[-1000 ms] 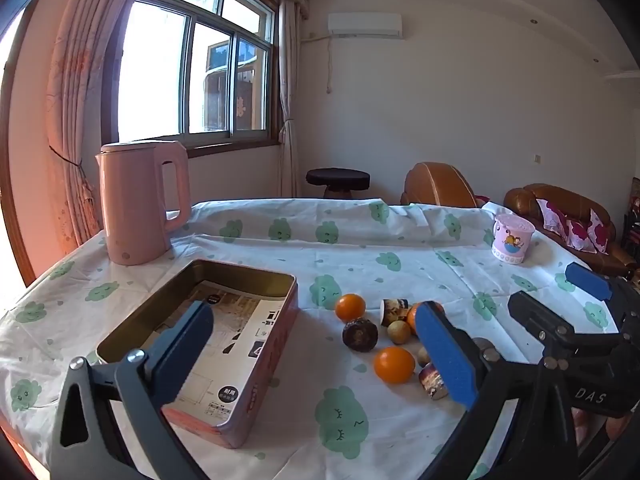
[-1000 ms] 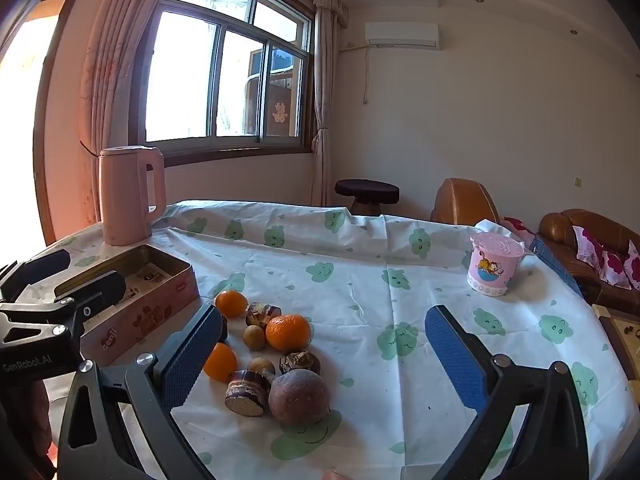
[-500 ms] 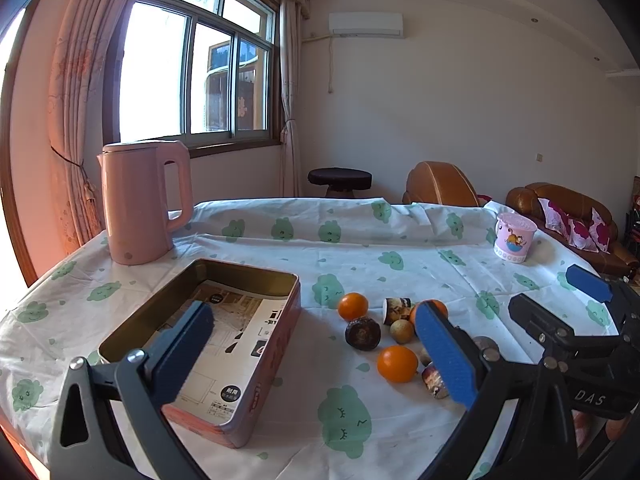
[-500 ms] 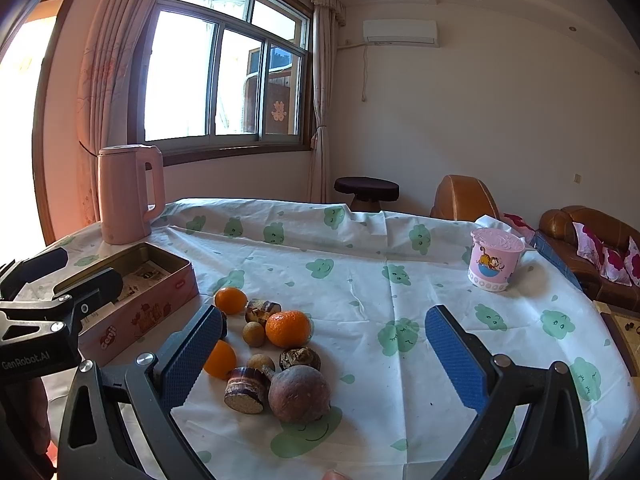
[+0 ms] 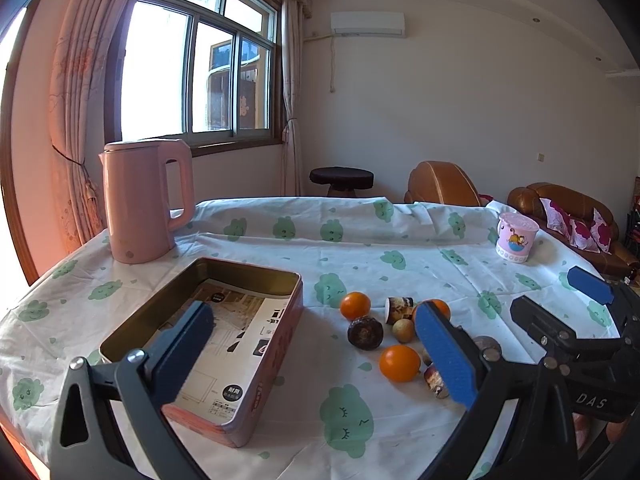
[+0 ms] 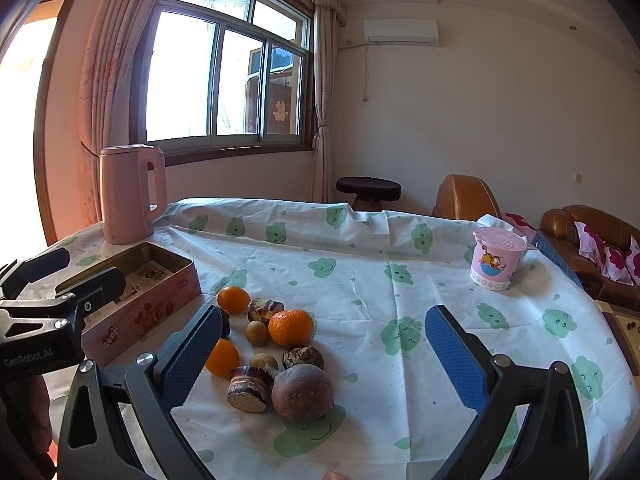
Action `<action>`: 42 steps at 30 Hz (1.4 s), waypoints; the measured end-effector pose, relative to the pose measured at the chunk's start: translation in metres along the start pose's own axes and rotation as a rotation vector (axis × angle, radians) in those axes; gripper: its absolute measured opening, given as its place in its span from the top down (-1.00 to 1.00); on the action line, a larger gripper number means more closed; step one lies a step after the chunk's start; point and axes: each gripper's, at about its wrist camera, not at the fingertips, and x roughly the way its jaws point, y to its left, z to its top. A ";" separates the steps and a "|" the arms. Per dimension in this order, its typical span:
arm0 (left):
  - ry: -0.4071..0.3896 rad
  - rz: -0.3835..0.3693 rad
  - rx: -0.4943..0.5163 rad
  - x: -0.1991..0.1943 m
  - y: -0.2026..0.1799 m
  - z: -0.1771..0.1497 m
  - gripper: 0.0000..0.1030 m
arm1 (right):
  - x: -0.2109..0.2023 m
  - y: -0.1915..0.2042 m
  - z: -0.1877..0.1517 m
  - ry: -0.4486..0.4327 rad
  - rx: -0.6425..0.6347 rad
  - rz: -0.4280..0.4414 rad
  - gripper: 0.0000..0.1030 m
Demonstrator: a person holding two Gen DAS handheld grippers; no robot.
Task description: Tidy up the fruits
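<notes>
Fruits lie in front of my right gripper, the tin to their left.

The fruit pile [image 6: 268,344] sits on the tablecloth [image 6: 360,272], just right of the open tin [image 6: 152,300] (only paper inside). My right gripper [image 6: 324,356], jaws wide apart and empty, is nearer; the pile lies low-left between its fingers. My left gripper [image 5: 316,356], also apart and empty, hangs over the tin.

left tool [image 5: 316,354]: black frame, blue ribbed pads, silver screws. right tool [image 6: 322,360]: same build; "das" marking on side, seen in left view at 4 o'clock.
</notes>
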 end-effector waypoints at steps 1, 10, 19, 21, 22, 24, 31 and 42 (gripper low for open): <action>0.000 -0.001 -0.001 0.000 0.000 0.000 -1.00 | 0.000 0.000 0.000 0.000 0.000 0.001 -0.98; 0.004 0.005 -0.003 0.001 0.001 -0.002 -1.00 | 0.000 0.005 -0.003 0.000 -0.008 0.004 -0.98; 0.007 0.006 -0.006 0.002 0.003 -0.002 -1.00 | 0.001 0.006 -0.003 0.003 -0.007 0.007 -0.98; 0.007 0.006 -0.006 0.002 0.003 -0.003 -1.00 | 0.000 0.007 -0.003 0.003 -0.008 0.006 -0.98; 0.007 0.007 -0.006 0.002 0.003 -0.003 -1.00 | 0.001 0.006 -0.003 0.003 -0.007 0.007 -0.98; 0.007 0.008 -0.007 0.002 0.003 -0.003 -1.00 | 0.001 0.007 -0.003 0.003 -0.008 0.007 -0.98; 0.012 0.009 -0.008 0.004 0.004 -0.004 -1.00 | 0.001 0.008 -0.004 0.006 -0.008 0.009 -0.98; 0.063 0.009 0.003 0.019 0.003 -0.014 -1.00 | 0.012 0.005 -0.013 0.046 -0.013 0.032 -0.98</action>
